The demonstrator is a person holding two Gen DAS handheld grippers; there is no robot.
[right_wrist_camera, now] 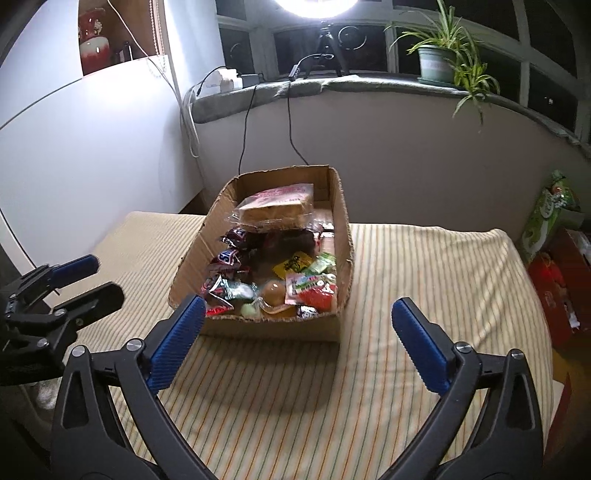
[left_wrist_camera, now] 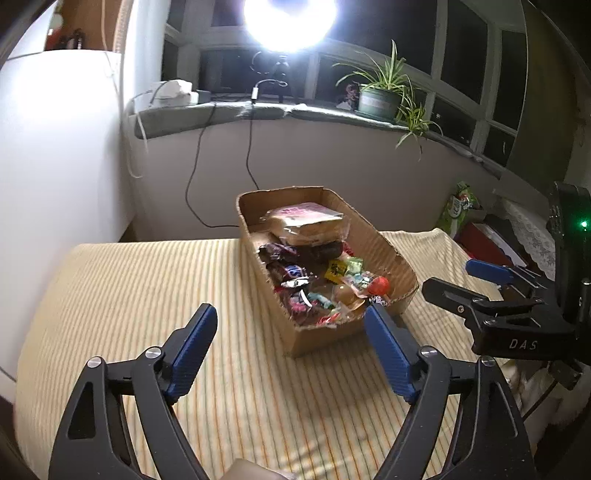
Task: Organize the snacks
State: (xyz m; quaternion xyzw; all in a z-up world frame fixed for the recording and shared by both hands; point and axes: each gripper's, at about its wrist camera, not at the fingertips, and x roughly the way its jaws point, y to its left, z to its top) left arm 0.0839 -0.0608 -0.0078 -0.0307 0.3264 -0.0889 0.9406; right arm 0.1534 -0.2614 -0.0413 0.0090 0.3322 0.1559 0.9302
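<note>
left tongs (left_wrist_camera: 290, 328) spread wide with nothing between the blue pads, held over the striped cloth (left_wrist_camera: 129, 295) just short of the cardboard box (left_wrist_camera: 384, 251); right tongs (right_wrist_camera: 297, 317) likewise spread and empty, close to the box's near wall. box sits on the cloth-covered table, open-topped, holding the snacks: wrapped bread (right_wrist_camera: 275, 212) at the far end, dark candy wrappers (right_wrist_camera: 229, 258) along the left, a yellow packet (right_wrist_camera: 293, 264), a jelly cup (right_wrist_camera: 273, 291) and a red-and-green packet (right_wrist_camera: 314, 290) nearer. beyond: a windowsill with a potted plant (right_wrist_camera: 437, 62), a bright lamp (left_wrist_camera: 290, 22), trailing cables (left_wrist_camera: 251, 155).
</note>
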